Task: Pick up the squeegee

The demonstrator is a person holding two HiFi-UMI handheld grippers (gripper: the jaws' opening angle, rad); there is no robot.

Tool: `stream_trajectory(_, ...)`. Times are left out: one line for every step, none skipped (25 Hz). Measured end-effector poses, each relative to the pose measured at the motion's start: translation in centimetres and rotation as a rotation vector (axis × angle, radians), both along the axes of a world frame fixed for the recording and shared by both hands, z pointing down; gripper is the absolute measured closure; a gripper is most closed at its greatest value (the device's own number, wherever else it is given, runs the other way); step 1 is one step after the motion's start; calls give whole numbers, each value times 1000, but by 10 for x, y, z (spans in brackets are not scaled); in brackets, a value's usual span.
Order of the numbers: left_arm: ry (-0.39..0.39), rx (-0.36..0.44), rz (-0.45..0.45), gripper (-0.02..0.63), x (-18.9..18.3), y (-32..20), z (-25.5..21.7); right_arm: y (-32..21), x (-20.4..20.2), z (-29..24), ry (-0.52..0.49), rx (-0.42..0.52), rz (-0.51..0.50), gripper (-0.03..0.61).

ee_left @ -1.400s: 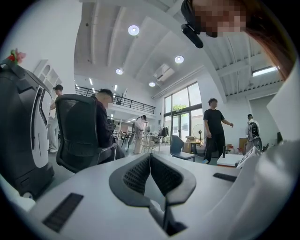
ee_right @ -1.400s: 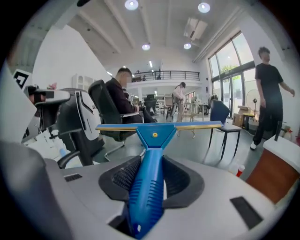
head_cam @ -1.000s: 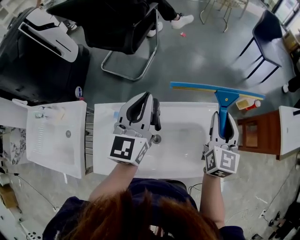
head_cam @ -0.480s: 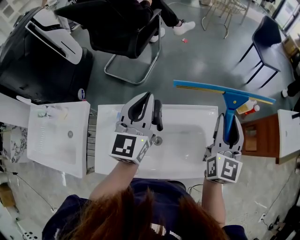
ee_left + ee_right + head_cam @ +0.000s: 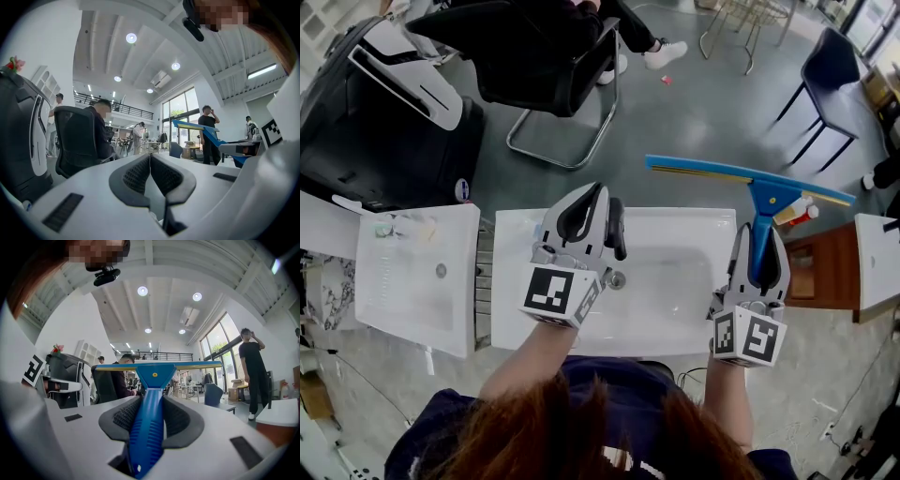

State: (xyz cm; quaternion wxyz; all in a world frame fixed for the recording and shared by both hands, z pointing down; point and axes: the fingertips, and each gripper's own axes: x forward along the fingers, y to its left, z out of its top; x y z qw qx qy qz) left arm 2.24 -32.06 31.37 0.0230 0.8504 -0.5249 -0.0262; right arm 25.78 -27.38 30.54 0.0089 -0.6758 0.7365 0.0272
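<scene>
1. R tongs point(image 5: 759, 236): jaws part-open, clamped on the blue handle of the squeegee point(image 5: 764, 195).
2. Squeegee posn: in the air, approx level over the right end of the white washbasin point(image 5: 675, 314); blade out past the far rim, above the floor.
3. L tongs point(image 5: 602, 195): jaws together, empty, over the basin.
4. Task: pick-up looks done; only holding remains.
5. Vs 1 s ago: R tongs w/ squeegee raised a little, same grip; L tongs much as before.
</scene>
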Motion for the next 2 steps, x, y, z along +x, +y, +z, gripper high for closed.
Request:
stream_trajectory(1,1,0,592,0,1,0,1,0,0,-1,0,2,420)
stream_trajectory(1,2,1,592,-1,1,-1,1,-1,0,-2,1,4,420)
